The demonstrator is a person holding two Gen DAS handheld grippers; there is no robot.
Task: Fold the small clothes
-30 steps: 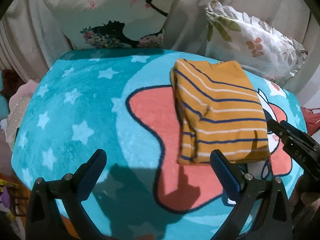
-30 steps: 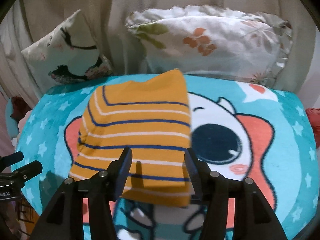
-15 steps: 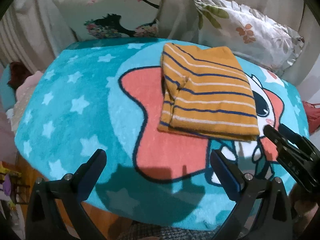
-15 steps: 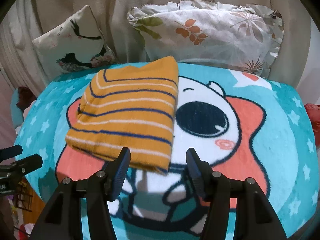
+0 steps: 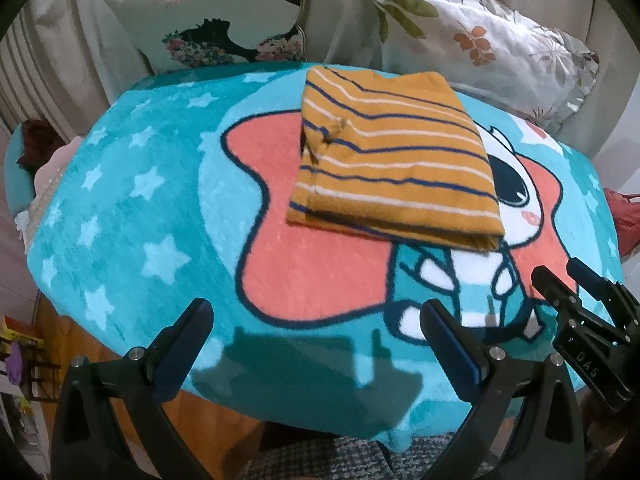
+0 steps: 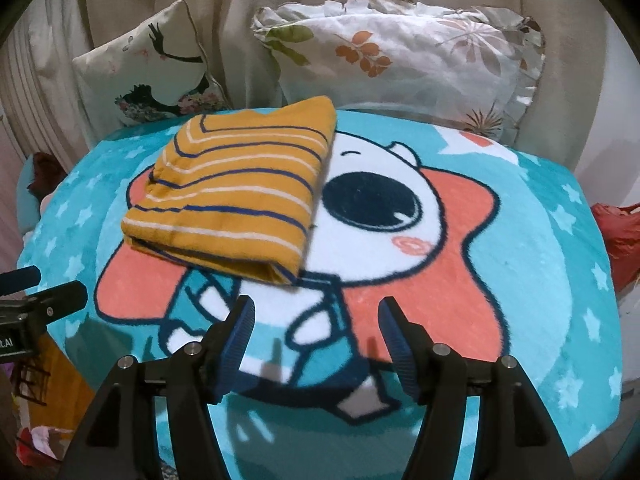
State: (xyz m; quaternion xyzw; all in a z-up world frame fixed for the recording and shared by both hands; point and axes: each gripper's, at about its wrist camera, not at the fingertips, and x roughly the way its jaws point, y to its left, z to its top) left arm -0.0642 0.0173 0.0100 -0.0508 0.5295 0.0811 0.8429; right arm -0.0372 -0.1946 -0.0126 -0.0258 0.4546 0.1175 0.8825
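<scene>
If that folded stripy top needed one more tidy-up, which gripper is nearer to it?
Probably the right. The right gripper, open, points at the near edge of the striped shirt. The left gripper, also open, faces bare blanket; the shirt lies further off.

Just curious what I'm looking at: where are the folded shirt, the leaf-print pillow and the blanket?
shirt [image 6: 240,188]: right wrist view, middle of its striped top.
leaf-print pillow [image 6: 404,56]: right wrist view, centre of its front.
blanket [image 5: 136,216]: left wrist view, bare starry part on the left.
</scene>
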